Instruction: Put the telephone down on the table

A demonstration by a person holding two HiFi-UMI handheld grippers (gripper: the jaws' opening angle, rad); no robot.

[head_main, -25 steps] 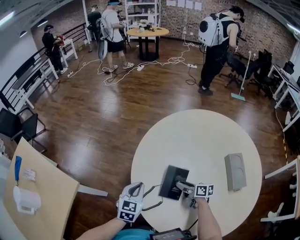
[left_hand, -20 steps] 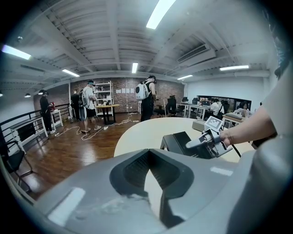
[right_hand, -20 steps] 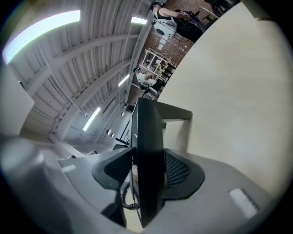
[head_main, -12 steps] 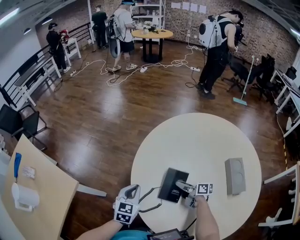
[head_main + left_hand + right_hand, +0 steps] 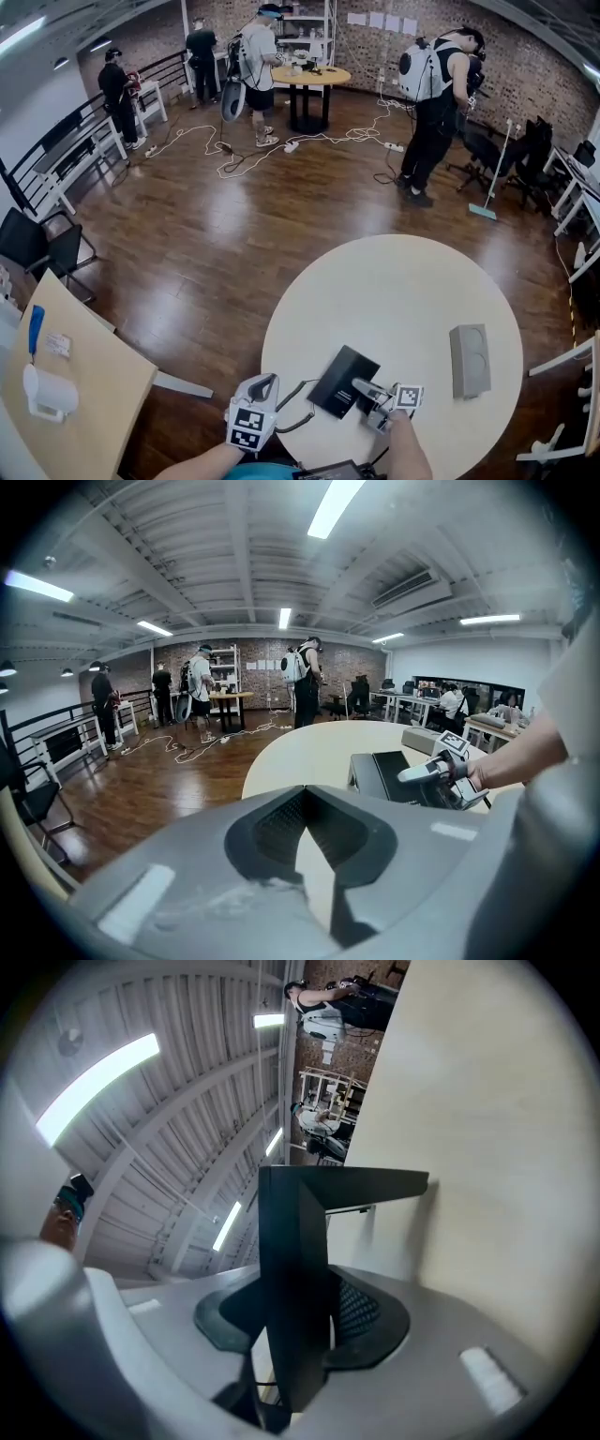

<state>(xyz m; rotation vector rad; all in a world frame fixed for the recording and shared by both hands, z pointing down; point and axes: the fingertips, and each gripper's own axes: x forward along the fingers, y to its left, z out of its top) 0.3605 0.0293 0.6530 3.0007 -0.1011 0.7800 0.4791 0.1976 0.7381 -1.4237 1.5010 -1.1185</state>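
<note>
Right tongs (image 5: 298, 1314), just closing, gripping telephone (image 5: 291, 1241)

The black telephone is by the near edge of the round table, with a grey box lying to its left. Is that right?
Not quite. The grey box lies to the right of the black telephone, not its left, as the head view shows. The telephone is by the round table's near edge.

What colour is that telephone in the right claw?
The telephone is black; the head view shows it best.
</note>
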